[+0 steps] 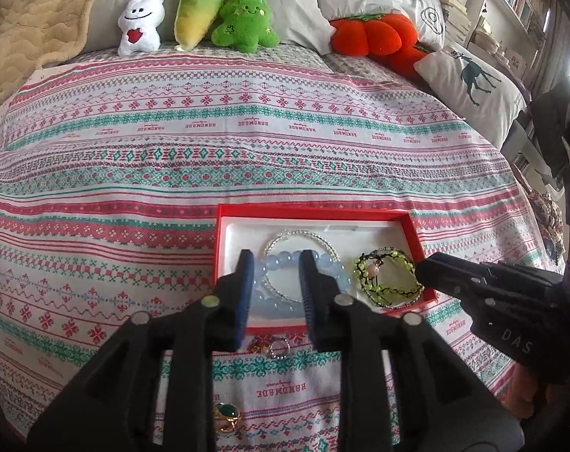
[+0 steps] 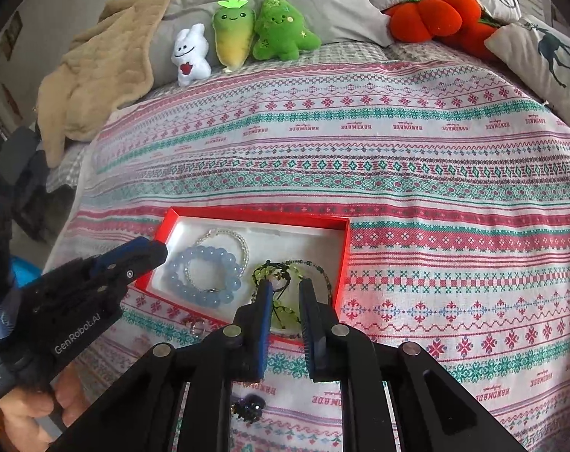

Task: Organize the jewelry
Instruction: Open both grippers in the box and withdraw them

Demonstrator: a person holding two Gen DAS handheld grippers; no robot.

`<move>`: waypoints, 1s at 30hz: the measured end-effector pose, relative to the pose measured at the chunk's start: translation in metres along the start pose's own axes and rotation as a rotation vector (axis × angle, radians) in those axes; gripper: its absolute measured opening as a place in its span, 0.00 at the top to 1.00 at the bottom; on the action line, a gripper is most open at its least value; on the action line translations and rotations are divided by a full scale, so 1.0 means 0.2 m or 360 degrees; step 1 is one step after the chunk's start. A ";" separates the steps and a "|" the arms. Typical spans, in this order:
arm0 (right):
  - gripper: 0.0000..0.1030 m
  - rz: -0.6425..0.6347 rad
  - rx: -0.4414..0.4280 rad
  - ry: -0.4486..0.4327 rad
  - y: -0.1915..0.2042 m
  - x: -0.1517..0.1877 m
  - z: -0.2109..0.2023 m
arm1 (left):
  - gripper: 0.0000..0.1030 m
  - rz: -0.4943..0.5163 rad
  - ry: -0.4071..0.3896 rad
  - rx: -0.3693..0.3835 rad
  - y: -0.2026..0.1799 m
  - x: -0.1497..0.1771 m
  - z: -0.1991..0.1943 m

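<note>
A red-rimmed box (image 1: pixel 311 209) (image 2: pixel 258 216) with a white lining lies on the patterned bedspread. In it lie a pale blue bead bracelet (image 1: pixel 281 258) (image 2: pixel 234 282), a clear crystal bracelet (image 1: pixel 300 235) (image 2: pixel 243 243) and a green beaded bracelet (image 1: pixel 398 254) (image 2: pixel 281 310). My left gripper (image 1: pixel 275 260) (image 2: pixel 160 252) hovers open over the box's left side, the blue bracelet showing between its fingers. My right gripper (image 2: pixel 286 290) (image 1: pixel 420 273) stands slightly open over the green bracelet at the box's right end. A silver ring (image 1: pixel 279 348) (image 2: pixel 198 326), a green-stone ring (image 1: pixel 226 412) and a dark clip (image 2: pixel 249 408) lie loose on the cloth in front of the box.
Three plush toys (image 1: pixel 198 15) (image 2: pixel 247 30) and an orange pumpkin cushion (image 1: pixel 375 34) (image 2: pixel 435 15) line the head of the bed with grey pillows. A beige blanket (image 1: pixel 32 19) is heaped at the back left. A deer-print pillow (image 1: pixel 473 79) lies at the right edge.
</note>
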State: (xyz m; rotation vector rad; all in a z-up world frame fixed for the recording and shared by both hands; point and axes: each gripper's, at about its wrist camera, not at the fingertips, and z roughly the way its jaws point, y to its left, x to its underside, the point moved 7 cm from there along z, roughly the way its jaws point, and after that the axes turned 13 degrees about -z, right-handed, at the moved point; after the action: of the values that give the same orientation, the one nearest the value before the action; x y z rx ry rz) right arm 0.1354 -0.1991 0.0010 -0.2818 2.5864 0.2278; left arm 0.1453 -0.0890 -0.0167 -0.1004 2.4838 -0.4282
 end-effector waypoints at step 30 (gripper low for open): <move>0.19 -0.0179 0.0028 -0.0045 0.20 0.26 -0.31 | 0.01 0.0109 0.0045 -0.0258 0.23 0.31 -0.31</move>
State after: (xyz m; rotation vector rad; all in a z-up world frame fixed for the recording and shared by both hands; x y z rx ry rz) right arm 0.0516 -0.1819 0.0301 -0.4134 2.5341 0.1673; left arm 0.0606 -0.0387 -0.0185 -0.0751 2.5386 -0.2007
